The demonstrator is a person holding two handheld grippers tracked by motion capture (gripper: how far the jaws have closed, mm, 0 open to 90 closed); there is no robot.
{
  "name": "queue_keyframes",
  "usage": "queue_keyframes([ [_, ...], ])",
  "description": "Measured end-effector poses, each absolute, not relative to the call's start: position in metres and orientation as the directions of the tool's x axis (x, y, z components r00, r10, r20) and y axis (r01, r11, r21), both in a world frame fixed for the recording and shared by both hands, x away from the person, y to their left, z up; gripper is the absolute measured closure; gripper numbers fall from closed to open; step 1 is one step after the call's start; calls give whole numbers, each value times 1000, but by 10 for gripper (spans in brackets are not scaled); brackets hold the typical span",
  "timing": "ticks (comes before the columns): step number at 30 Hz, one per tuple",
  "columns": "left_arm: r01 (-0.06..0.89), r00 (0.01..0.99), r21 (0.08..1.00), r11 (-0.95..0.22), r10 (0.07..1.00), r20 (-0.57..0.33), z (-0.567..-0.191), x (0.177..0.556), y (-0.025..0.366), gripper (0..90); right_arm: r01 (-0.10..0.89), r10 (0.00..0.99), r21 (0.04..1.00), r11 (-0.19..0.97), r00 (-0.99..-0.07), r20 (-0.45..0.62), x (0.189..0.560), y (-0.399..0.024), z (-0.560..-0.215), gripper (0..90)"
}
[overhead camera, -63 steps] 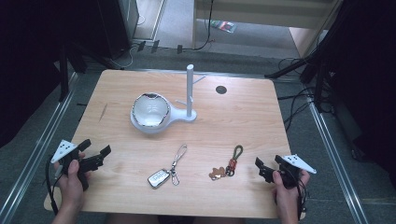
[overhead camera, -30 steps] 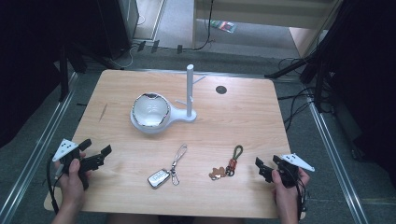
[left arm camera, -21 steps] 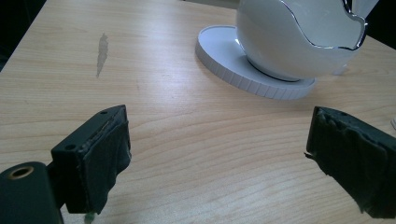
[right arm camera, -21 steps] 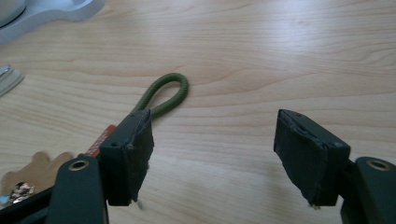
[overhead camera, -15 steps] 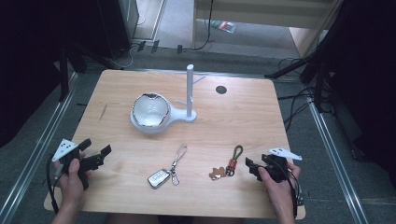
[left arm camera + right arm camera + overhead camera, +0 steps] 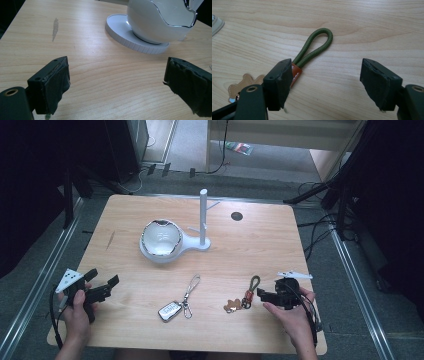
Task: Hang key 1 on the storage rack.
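A keychain with a green cord loop [image 6: 254, 282] and a tan bear charm [image 6: 231, 306] lies on the wooden table [image 6: 260, 245] at front right. My right gripper [image 6: 262, 294] is open just right of it, low over the table. In the right gripper view the green cord loop [image 6: 317, 47] lies ahead between the open jaws of the right gripper [image 6: 325, 77], nearer the left one, with the bear charm [image 6: 244, 83] beyond that jaw. My left gripper [image 6: 103, 278] is open at front left, holding nothing. The left gripper [image 6: 116, 72] faces the white bowl [image 6: 160, 22].
The white bowl [image 6: 160, 239] sits on a round base joined to an upright white post [image 6: 203, 215] with pegs. A silver key fob [image 6: 170, 310] on a strap lies at front centre. A dark round hole [image 6: 236, 216] marks the far table.
My right gripper has moved left across the table to the green cord keychain. The left gripper and all objects stay where they were.
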State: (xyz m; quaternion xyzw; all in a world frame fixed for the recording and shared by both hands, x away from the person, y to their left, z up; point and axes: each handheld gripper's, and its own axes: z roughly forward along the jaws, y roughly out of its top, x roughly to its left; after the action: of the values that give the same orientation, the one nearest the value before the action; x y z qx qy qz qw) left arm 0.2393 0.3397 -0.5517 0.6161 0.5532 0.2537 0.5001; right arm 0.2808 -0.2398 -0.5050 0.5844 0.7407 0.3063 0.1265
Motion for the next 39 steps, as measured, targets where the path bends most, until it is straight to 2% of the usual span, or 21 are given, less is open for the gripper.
queue_keyframes([
  [5,426,258,897,115,935,-242,-552,239,340,69,809,953,571,136,-265,147,287,-232,-501,296],
  [13,428,256,896,115,936,-242,-552,240,340,69,837,965,511,195,-257,51,298,-216,-500,370],
  [25,428,255,895,124,934,-251,-552,240,340,69,920,975,376,108,-172,143,313,-198,-495,470],
  [39,430,255,894,125,933,-253,-552,240,341,69,964,984,251,88,-123,126,325,-180,-494,528],
])
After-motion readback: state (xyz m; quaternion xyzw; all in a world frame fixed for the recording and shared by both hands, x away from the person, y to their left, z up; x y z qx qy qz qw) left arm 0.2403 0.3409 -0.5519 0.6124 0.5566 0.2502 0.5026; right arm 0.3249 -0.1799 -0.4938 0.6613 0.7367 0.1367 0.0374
